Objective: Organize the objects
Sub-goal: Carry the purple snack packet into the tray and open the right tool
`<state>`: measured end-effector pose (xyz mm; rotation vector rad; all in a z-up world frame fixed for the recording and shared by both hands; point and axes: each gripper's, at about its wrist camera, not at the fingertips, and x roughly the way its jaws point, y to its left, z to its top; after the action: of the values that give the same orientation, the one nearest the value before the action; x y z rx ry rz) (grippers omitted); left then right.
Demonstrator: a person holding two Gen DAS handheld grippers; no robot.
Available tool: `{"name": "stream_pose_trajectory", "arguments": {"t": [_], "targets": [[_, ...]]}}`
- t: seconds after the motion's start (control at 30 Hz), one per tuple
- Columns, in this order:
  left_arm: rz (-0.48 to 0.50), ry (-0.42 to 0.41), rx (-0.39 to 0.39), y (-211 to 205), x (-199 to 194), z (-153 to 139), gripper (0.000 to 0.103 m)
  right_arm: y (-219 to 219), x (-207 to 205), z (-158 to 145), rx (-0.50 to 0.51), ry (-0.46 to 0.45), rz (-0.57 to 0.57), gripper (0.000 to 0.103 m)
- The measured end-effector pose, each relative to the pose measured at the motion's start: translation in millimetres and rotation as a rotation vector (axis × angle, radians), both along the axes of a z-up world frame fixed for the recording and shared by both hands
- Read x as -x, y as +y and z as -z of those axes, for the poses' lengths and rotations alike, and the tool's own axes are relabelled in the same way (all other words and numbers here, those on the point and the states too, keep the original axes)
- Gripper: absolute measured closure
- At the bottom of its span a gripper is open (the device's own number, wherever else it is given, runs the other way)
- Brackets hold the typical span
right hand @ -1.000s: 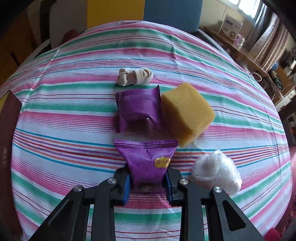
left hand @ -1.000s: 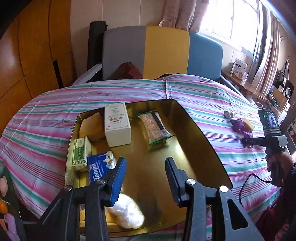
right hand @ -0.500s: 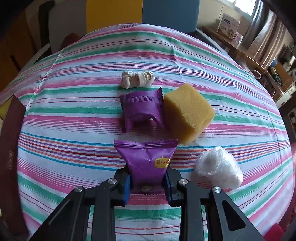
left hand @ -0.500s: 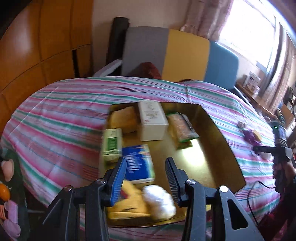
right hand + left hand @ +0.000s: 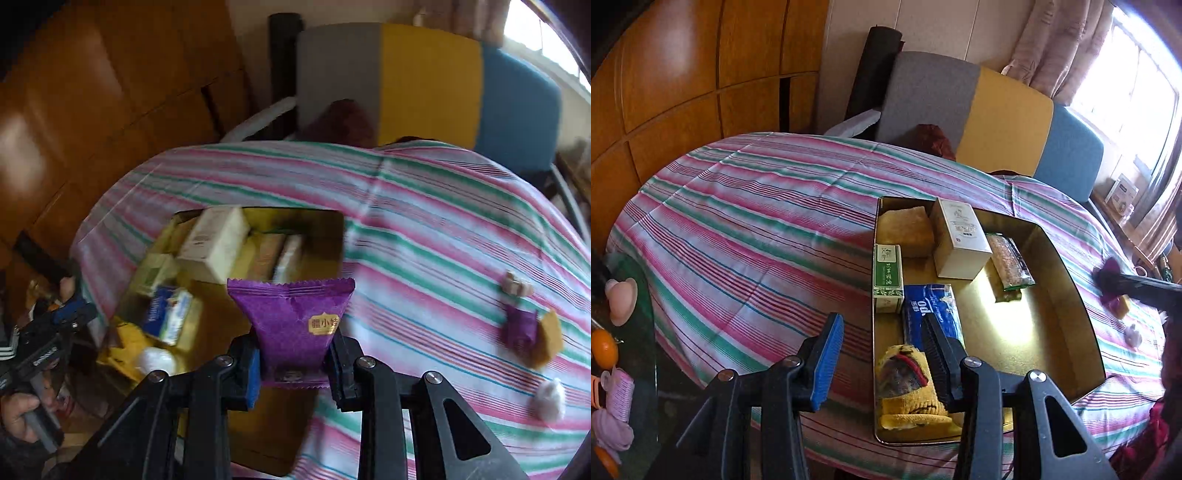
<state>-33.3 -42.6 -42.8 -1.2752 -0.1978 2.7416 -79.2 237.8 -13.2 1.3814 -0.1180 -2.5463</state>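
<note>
My right gripper (image 5: 293,363) is shut on a purple snack packet (image 5: 295,321) and holds it in the air over the near right edge of the gold tray (image 5: 325,221). The tray (image 5: 1067,273) holds a white box (image 5: 960,238), a green box (image 5: 887,275), a blue tissue pack (image 5: 932,317), a yellow sponge (image 5: 905,230), a snack bar (image 5: 1010,264) and a yellow cloth (image 5: 908,387). My left gripper (image 5: 882,356) is open and empty, above the tray's near left edge. A second purple packet (image 5: 519,326), a yellow sponge (image 5: 550,341) and a white ball (image 5: 550,398) lie on the striped cloth.
A striped tablecloth (image 5: 757,229) covers the round table. A grey, yellow and blue chair (image 5: 990,114) stands behind it. Wooden panels (image 5: 683,74) are at the left. A small beige knot (image 5: 517,286) lies on the cloth at the right.
My right gripper has lifted the purple packet off the cloth and swung left towards the tray. My left gripper has moved left, off the tray's middle to its left edge.
</note>
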Motion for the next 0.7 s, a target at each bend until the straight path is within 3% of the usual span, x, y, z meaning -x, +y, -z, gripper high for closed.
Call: {"name": "stream_pose_trajectory", "arguments": {"t": [0.13, 0.33, 0.6, 0.7], "targets": [[-0.001, -0.011, -0.015, -4.5, 1.6, 3.5, 0.059, -59.0, 28.5, 33.3, -0.016, -0.083, -0.081, 0.074], [-0.01, -0.022, -0.035, -13.8, 2.1, 9.6, 0.059, -88.3, 61.2, 78.5, -0.062, -0.18, -0.052, 0.074], [-0.005, -0.043, -0.052, -14.0, 2.5, 18.6, 0.059, -95.2, 75.7, 92.4, -0.065, -0.206, -0.021, 0.071], [-0.004, -0.042, -0.047, -12.8, 2.4, 18.2, 0.059, -90.9, 74.7, 90.6, -0.042, -0.202, -0.017, 0.059]]}}
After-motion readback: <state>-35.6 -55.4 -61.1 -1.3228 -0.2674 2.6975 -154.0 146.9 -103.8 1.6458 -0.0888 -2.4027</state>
